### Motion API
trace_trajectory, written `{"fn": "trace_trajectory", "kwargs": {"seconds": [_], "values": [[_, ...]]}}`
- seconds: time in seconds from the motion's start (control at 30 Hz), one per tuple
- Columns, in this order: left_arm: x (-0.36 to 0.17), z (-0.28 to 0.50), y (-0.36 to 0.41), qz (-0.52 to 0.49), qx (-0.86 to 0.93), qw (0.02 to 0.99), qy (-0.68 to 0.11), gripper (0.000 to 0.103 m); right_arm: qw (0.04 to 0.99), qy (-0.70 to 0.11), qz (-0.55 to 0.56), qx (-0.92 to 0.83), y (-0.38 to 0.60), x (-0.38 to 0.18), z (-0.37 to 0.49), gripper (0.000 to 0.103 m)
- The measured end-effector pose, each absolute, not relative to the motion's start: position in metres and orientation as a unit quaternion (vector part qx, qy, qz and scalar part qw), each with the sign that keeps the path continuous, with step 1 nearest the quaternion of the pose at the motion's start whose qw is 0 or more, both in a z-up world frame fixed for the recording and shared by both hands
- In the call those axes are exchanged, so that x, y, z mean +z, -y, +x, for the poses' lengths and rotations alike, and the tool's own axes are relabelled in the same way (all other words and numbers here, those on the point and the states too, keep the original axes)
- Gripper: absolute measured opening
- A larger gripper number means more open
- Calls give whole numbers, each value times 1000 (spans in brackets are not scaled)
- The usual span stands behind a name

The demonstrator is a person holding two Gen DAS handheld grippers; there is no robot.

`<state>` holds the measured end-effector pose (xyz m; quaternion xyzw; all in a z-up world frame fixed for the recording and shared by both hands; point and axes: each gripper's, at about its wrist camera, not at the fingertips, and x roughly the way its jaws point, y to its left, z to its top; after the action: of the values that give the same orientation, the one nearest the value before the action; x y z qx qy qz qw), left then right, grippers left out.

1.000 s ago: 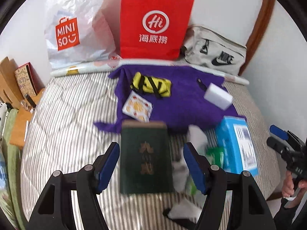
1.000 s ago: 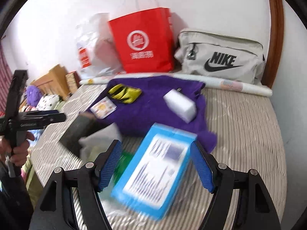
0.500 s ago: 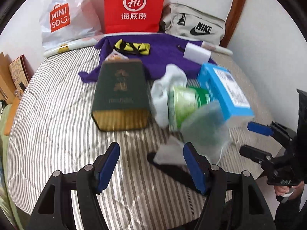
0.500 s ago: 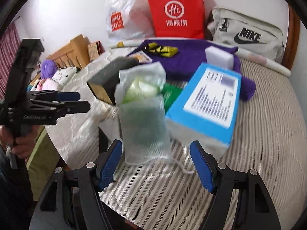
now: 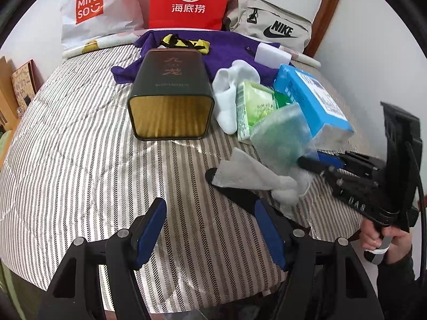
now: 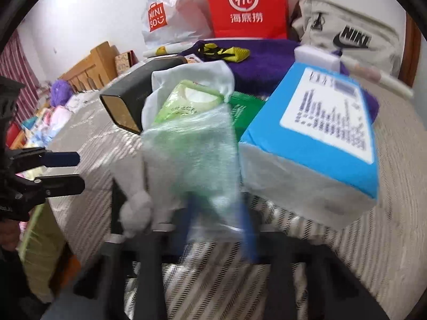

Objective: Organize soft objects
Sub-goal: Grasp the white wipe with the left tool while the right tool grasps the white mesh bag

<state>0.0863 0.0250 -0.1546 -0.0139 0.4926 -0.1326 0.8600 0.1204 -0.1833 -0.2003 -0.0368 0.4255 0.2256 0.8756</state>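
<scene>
the right gripper has just snapped shut on the clear mesh bag, so its lift can start, while the left gripper hangs open and empty.

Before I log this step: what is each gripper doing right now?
Left gripper: open, holding nothing.
Right gripper: shut on the clear mesh bag.

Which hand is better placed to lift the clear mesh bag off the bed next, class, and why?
Right. The right gripper has its jaws shut on the lower edge of the mesh bag. The left gripper is open, with only striped bedding between its fingers, short of the bag.
</scene>
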Motion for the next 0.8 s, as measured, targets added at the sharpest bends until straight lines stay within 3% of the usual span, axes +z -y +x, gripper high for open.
{"fn": "trace_trajectory", "kwargs": {"seconds": [0.63,0.7,0.73,0.8], "values": [[-172,92,63,92,-220,852,-466,66,898,-399,-6,186,255,-171,70,8],[-180,94,66,101,-209,852,-470,53,897,-401,-9,184,259,-176,64,9],[-180,94,67,107,-204,856,-462,51,896,-404,-9,186,259,-178,63,14],[-179,94,68,122,-200,859,-456,33,892,-408,-5,193,257,-183,63,27]]}}
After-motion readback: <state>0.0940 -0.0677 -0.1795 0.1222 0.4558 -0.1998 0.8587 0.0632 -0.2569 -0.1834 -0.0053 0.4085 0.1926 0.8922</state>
